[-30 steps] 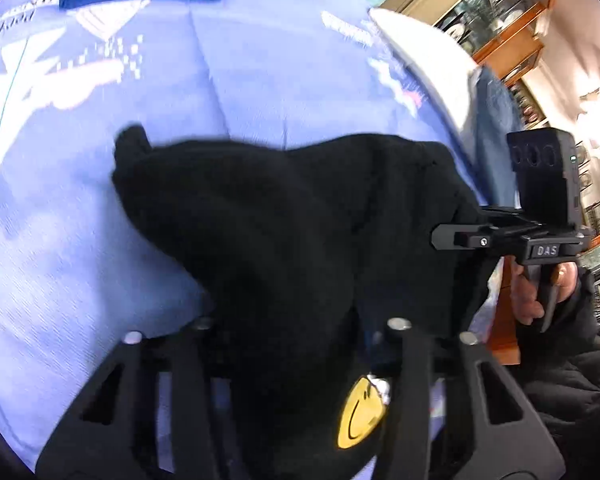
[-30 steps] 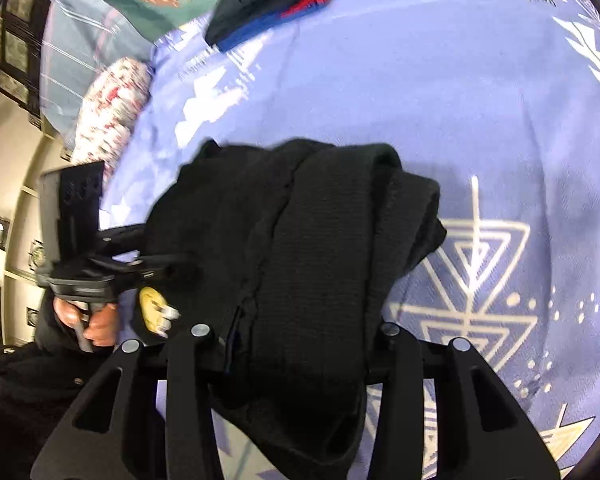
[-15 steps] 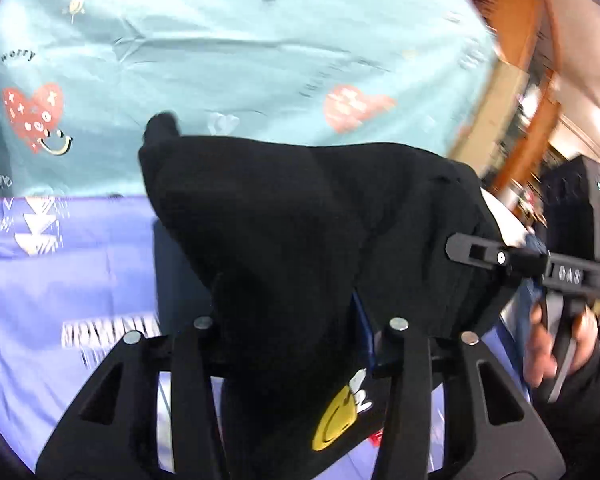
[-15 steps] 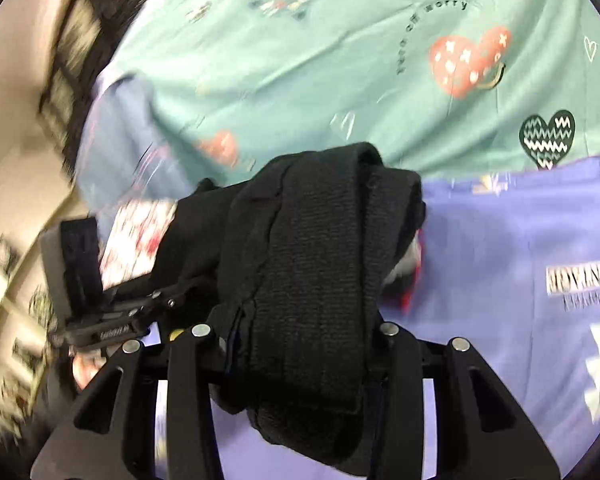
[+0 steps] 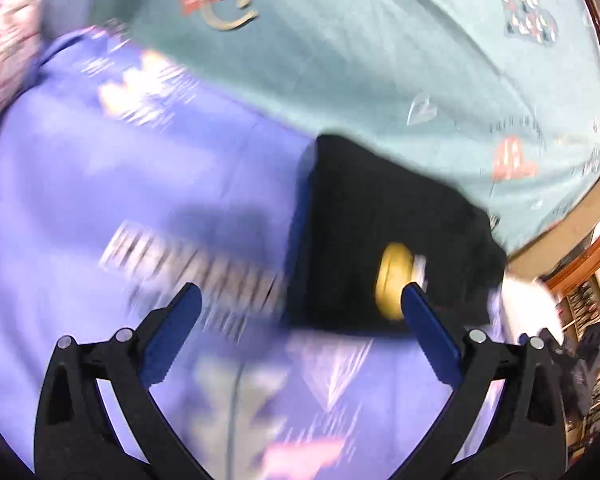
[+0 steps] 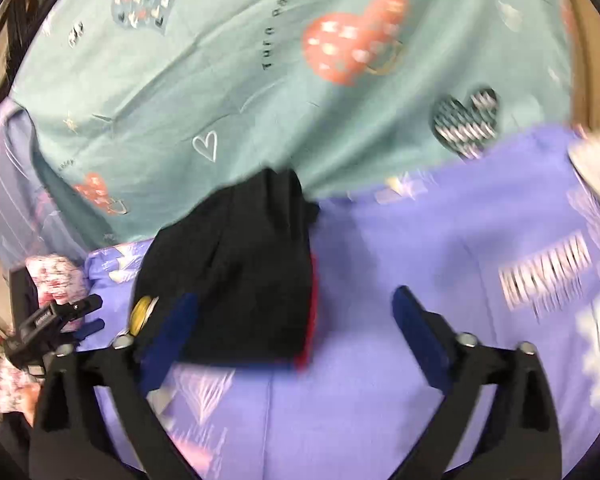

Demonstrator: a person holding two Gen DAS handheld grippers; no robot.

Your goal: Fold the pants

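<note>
**Folded black pants lie on the bed, both grippers spread and empty**

Left wrist view: the left gripper (image 5: 300, 308) has its blue-padded jaws wide apart, holding nothing. The folded black pants (image 5: 384, 236) lie on the purple bedsheet (image 5: 100, 184), at its far edge against the teal quilt (image 5: 380, 60). A yellow patch (image 5: 392, 286) shows on the pants, just beside the right finger.

Right wrist view: the right gripper (image 6: 296, 316) is also spread, empty. The pants (image 6: 236, 276) rest on other folded clothes, of which a red edge (image 6: 310, 320) shows. The left gripper (image 6: 60, 320) is near the bed's left edge.

left hand-held gripper (image 5: 300, 304): released, jaws now apart | right hand-held gripper (image 6: 296, 312): released too | pants (image 6: 236, 280): now lying folded on stack
</note>
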